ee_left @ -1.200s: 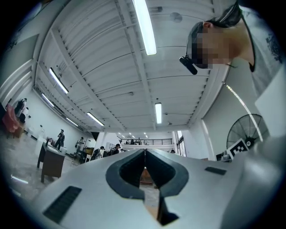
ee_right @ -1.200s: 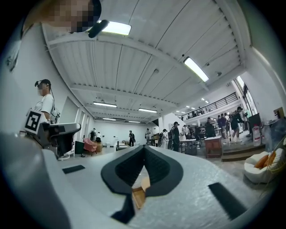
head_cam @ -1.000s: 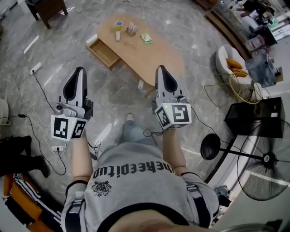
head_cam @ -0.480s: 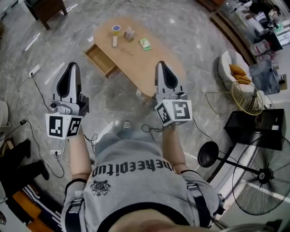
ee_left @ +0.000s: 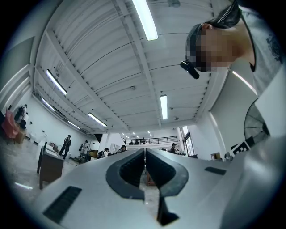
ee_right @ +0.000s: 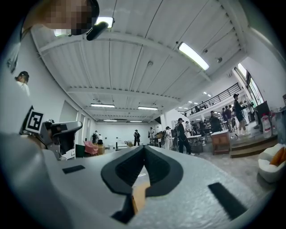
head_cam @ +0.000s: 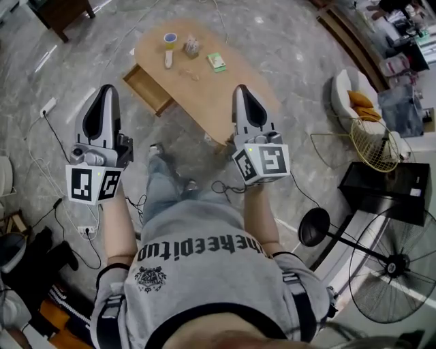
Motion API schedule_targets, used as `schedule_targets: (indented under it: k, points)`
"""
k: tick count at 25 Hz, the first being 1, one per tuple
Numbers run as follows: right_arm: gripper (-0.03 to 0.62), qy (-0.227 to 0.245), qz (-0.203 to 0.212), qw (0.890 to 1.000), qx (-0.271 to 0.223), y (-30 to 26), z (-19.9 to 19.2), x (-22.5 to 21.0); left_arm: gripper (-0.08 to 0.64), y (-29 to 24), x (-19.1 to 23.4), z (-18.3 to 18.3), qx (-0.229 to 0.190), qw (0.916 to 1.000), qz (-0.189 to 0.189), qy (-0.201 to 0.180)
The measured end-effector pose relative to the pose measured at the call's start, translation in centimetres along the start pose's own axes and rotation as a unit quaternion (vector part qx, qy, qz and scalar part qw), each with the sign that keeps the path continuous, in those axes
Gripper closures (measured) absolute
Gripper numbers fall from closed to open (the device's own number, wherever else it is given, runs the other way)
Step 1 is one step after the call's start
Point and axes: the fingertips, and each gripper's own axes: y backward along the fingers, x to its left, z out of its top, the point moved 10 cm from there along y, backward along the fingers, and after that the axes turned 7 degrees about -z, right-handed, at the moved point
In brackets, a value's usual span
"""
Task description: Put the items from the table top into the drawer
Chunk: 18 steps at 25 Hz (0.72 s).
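Note:
An oval wooden table (head_cam: 231,95) stands ahead of me in the head view, its drawer (head_cam: 147,90) pulled open on the left side. On its top lie a roll of tape (head_cam: 170,38), a pale tube (head_cam: 168,59), a small brown item (head_cam: 191,46) and a green packet (head_cam: 216,62). My left gripper (head_cam: 106,90) hangs over the floor left of the drawer, jaws shut and empty. My right gripper (head_cam: 241,90) is over the table's near end, also shut and empty. Both gripper views look up across the hall, left gripper (ee_left: 144,152) and right gripper (ee_right: 144,147) with jaws together.
Cables and a power strip (head_cam: 49,104) lie on the marble floor at left. A white armchair (head_cam: 354,102) and wire basket (head_cam: 375,143) stand at right, with a black box (head_cam: 388,187) and a floor fan (head_cam: 398,262). A dark cabinet (head_cam: 61,12) is far left.
I have walked toward the table: both grippers moved forward, the right one now over the table's near end. My leg has stepped forward below them.

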Motion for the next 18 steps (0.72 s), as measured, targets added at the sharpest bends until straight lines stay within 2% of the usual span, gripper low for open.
schedule_targets:
  k: [7,18]
  points:
    - [0.591,0.002,-0.025,1.000,-0.002,-5.8,-0.7,0.3,0.548,-4.1,5.5,-2.0,-0.007,0.9997,-0.022,0.009]
    - [0.591,0.004,-0.085,0.996,-0.010,-17.8,-1.1,3.1,0.548,-11.9,18.4,-4.7,-0.005,0.9971,-0.072,0.026]
